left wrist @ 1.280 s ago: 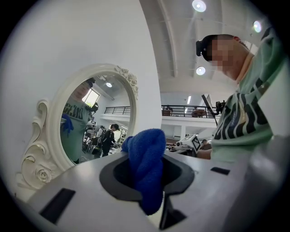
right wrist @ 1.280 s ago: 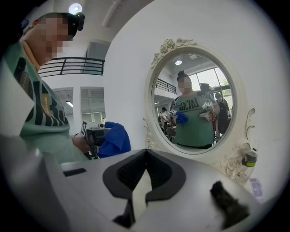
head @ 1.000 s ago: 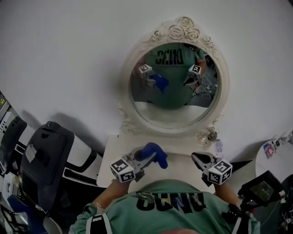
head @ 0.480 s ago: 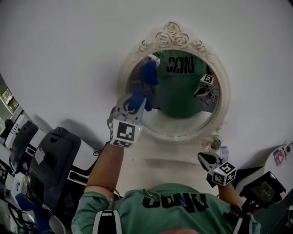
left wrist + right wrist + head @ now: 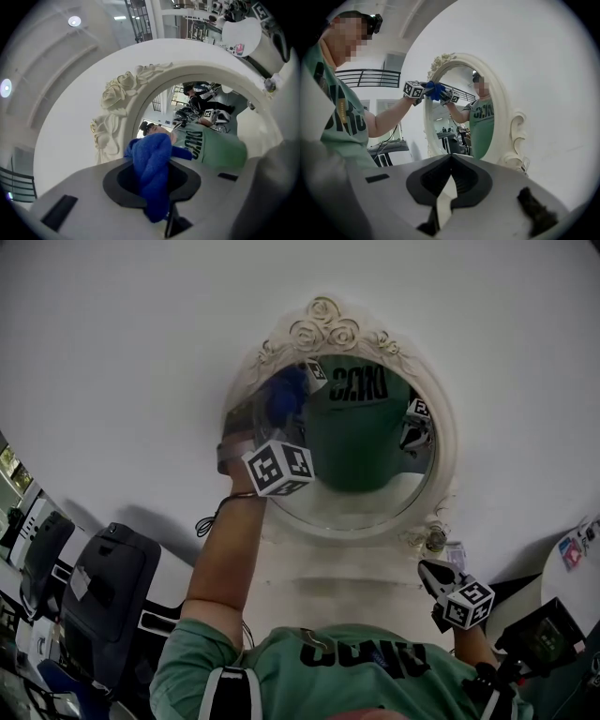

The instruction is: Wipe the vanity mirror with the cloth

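Cloth (image 5: 151, 161) pinched between the jaws of left gripper (image 5: 157, 187), against vanity mirror (image 5: 375, 495)

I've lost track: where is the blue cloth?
Head view: the blue cloth sits in the left tool, at the upper left of the round white-framed mirror.

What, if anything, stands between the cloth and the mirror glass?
Nothing visible: the cloth, clamped in the left claw, appears pressed against the upper left of the mirror glass.
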A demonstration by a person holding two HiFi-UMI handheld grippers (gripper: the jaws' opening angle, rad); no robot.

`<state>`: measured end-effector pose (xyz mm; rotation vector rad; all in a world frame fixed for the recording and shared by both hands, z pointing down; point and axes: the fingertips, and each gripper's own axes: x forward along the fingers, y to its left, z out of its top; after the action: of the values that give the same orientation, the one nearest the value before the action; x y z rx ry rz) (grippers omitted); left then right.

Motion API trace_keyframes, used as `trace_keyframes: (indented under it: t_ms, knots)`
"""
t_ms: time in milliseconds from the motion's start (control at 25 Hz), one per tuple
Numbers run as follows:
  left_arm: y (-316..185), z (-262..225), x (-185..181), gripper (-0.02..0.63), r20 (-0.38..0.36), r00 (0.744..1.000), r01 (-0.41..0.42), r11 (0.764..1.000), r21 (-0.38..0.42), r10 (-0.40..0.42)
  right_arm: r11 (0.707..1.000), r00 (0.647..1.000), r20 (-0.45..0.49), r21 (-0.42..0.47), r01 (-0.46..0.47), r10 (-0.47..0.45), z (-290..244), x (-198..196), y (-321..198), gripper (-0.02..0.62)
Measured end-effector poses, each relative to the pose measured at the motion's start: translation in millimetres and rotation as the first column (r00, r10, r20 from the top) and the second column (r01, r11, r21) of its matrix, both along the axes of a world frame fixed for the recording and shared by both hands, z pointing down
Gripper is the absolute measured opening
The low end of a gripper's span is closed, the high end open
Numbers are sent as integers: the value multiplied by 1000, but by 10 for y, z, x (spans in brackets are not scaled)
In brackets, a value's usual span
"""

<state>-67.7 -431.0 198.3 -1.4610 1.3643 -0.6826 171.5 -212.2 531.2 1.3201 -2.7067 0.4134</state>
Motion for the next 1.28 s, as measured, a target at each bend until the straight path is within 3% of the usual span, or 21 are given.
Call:
trace_keyframes:
  t_ms: [240, 440, 680, 880, 1080, 1160, 1280]
  knots:
    - [-13, -89, 54, 94, -38, 999, 12, 1000, 17, -11, 1000, 1000, -3, 6, -25, 25, 0, 114, 10, 12]
    - [40, -263, 326, 94, -43, 998, -35, 998, 47, 37, 999, 999, -9, 2, -35, 35, 9, 179, 21, 12]
    - [131, -376, 1092, 91, 69, 992, -115, 989, 94, 109, 998, 998, -5, 5, -66, 66, 39, 306, 26, 12]
    - [236, -171, 1758, 89, 190, 968, -182, 979, 95, 162, 994, 994, -5, -13, -108, 108, 83, 517, 88, 12]
    - [314, 71, 2147, 89, 264, 945, -223, 971, 85, 194, 994, 994, -9, -16, -106, 106, 109, 556, 52, 12]
    - [347, 161, 2265, 89, 292, 931, -248, 966, 67, 219, 996, 996, -7, -10, -92, 92, 89, 497, 27, 12]
    - [474, 363, 2431, 91, 316, 891, -332, 943, -33, 325, 998, 998, -9, -1, -69, 69, 50, 380, 0, 12]
